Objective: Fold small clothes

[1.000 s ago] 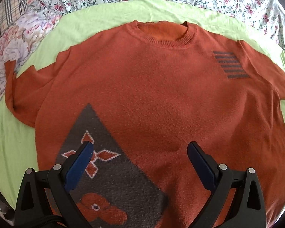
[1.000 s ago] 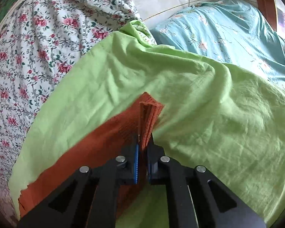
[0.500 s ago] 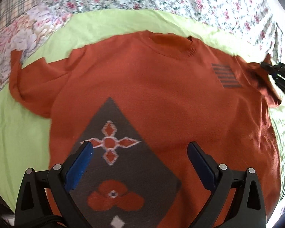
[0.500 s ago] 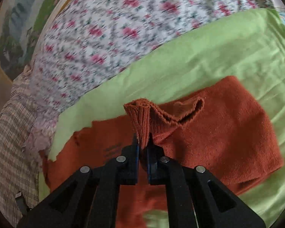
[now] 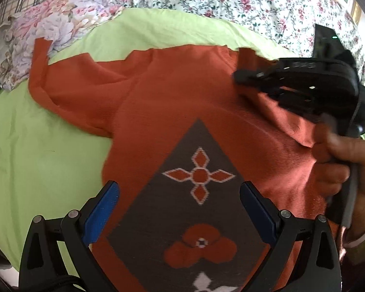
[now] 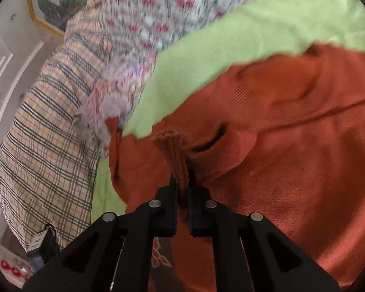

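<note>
Orange sweater (image 5: 172, 107) lay face-up on the green sheet (image 5: 43, 150) of the bed. Within the last second I had carried its right sleeve (image 6: 176, 155), clamped in the right gripper (image 6: 181, 189), across onto the chest, starting the first fold. The left gripper (image 5: 180, 209) hovered wide, empty, above the hem.

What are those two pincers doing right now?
Left gripper: open, holding nothing.
Right gripper: closed on the ribbed cuff of the orange knitted sweater.
</note>
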{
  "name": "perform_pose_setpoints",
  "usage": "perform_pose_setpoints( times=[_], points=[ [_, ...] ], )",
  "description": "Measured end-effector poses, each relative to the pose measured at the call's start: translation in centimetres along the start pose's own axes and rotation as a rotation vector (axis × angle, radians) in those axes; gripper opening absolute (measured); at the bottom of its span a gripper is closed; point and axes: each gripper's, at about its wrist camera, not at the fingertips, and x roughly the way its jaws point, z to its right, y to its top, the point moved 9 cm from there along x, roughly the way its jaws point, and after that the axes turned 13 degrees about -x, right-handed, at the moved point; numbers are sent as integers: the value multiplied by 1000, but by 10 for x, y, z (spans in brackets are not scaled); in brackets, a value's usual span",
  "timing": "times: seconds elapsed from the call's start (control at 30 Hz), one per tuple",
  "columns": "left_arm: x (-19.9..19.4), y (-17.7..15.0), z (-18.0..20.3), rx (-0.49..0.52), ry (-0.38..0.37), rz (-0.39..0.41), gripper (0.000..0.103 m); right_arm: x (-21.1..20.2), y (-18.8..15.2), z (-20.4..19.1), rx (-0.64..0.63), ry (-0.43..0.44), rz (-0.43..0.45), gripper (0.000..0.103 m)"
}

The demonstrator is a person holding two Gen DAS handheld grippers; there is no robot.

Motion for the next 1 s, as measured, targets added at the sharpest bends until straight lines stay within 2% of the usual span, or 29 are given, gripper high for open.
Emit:
perform_pose_setpoints(
  times=[0.1,0.17,0.23,0.3,0.37,0.5,0.6,0.67,0.7,0.73,0.77,0.8,0.83,0.87,1.0],
  points=[
    [7,5,-4,-8,-6,-4,100,29,-9,-9,27,41,-33,7],
    [16,12,-2,-9,-15,-10,100,40,-12,-12,51,71,-46,12],
    [25,21,2,-5,-23,-12,100,46,-16,-14,65,61,-59,18],
    [37,33,8,-5,-46,-18,100,42,-17,-16,84,83,-49,37],
    [49,45,17,-11,-77,-33,100,24,-19,-13,90,79,-17,43],
    [83,74,32,-64,-153,-92,102,-16,-25,-9,93,45,47,43],
    [96,93,39,-100,-177,-83,102,-53,-34,-7,103,8,100,43],
    [98,100,44,-102,-196,-69,98,-76,-43,-3,115,-20,133,43],
    [99,103,49,-88,-203,-61,85,-84,-47,-2,121,-32,145,43],
    [100,105,54,-75,-205,-59,63,-93,-50,0,128,-48,158,43],
    [101,105,58,-55,-193,-54,51,-103,-55,3,132,-69,173,43],
    [102,105,60,-35,-186,-52,18,-111,-57,5,137,-83,184,43],
    [101,103,62,-31,-200,-57,12,-116,-58,6,143,-97,194,43],
    [95,104,63,-36,-211,-38,12,-122,-60,8,149,-108,204,43],
    [69,119,51,-15,-152,92,10,-147,-63,20,150,-167,228,43]
  ],
)
